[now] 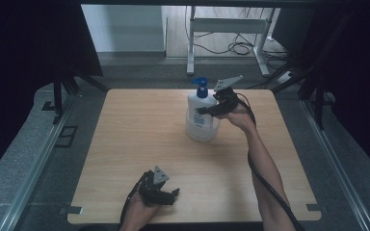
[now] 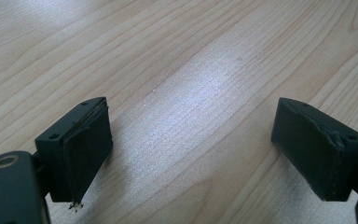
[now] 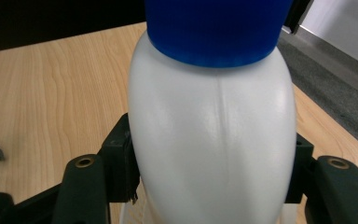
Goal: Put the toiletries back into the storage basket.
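A white pump bottle (image 1: 200,102) with a blue pump head stands upright in a clear round cup (image 1: 202,132) at the back middle of the wooden table (image 1: 139,144). My right gripper (image 1: 203,110) reaches in from the right, its jaws pressed against both sides of the bottle's body. In the right gripper view the bottle (image 3: 214,130) sits between the pads of my right gripper (image 3: 210,158). At the table's near edge my left gripper (image 1: 172,195) rests low and open. Bare wood lies between the wide-apart jaws of my left gripper (image 2: 191,154).
Behind the table stands a white desk frame (image 1: 226,29) with cables (image 1: 241,47) on the floor. Black frame struts (image 1: 62,86) flank the table on both sides. The table's left half is bare wood.
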The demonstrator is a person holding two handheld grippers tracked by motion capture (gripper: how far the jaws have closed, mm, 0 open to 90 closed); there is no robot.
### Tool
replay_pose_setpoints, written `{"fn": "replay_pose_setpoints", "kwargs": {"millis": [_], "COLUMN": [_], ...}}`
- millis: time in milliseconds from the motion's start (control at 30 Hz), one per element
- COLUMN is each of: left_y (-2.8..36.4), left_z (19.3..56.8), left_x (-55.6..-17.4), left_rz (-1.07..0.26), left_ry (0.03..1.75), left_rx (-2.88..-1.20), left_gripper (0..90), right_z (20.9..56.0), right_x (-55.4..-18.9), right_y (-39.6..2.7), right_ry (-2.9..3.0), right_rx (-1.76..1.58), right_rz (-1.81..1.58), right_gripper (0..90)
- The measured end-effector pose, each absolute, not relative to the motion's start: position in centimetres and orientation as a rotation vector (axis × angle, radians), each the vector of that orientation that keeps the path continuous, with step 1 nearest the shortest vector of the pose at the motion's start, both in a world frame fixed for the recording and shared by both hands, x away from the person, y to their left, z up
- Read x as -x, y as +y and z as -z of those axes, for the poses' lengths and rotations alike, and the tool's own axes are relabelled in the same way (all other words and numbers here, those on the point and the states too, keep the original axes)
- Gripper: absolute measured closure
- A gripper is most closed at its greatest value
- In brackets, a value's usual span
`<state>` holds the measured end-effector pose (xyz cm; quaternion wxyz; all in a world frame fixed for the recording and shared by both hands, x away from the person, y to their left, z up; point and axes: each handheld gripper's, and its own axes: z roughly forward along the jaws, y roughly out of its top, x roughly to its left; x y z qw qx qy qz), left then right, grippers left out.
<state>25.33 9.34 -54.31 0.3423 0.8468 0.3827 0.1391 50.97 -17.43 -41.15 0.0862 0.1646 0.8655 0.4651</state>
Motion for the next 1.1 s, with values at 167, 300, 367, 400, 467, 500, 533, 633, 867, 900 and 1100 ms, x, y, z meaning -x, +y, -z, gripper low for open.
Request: {"fn": "replay_pose_setpoints", "kwargs": {"millis": [167, 300, 367, 400, 467, 500, 533, 633, 867, 900, 1100], "left_y": [9.3, 9.3, 9.3, 9.3, 9.3, 9.3, 9.3, 9.3, 9.3, 9.3, 9.3], "left_z": [54.3, 54.3, 54.3, 54.3, 54.3, 54.3, 54.3, 54.3, 54.3, 54.3, 54.3], "left_x": [-25.3, -25.3, -25.3, -25.3, -25.3, -25.3, -25.3, -25.3, -25.3, -25.4, -25.3], "left_rz": [-0.362, -0.362, -0.362, -0.362, -0.362, -0.362, -0.362, -0.363, -0.363, -0.365, -0.364], "left_ry": [0.996, 0.996, 0.996, 0.996, 0.996, 0.997, 0.997, 0.998, 0.999, 0.996, 0.997], "left_rx": [-2.201, -2.201, -2.201, -2.201, -2.200, -2.200, -2.200, -2.199, -2.197, -2.199, -2.200], "left_gripper": [11.8, 11.8, 11.7, 11.8, 11.8, 11.8, 11.8, 11.8, 11.8, 11.8, 11.8], "right_z": [41.4, 41.4, 41.5, 41.6, 41.8, 41.8, 41.9, 41.9, 41.4, 41.2, 40.9], "right_x": [-51.0, -51.0, -50.9, -50.8, -50.7, -50.6, -50.6, -50.5, -50.1, -50.0, -49.6], "right_y": [-17.7, -18.2, -18.4, -18.4, -18.4, -18.4, -18.4, -18.7, -19.2, -19.2, -19.3], "right_ry": [2.574, 2.575, 2.571, 2.569, 2.581, 2.582, 2.582, 2.556, 2.502, 2.497, 2.461], "right_rx": [-0.499, -0.507, -0.508, -0.513, -0.504, -0.497, -0.499, -0.509, -0.517, -0.518, -0.524], "right_rz": [-1.396, -1.404, -1.410, -1.408, -1.367, -1.356, -1.351, -1.371, -1.410, -1.414, -1.415], "right_gripper": [38.3, 37.7, 36.9, 36.0, 34.3, 33.7, 33.1, 31.0, 24.8, 23.7, 13.4]}}
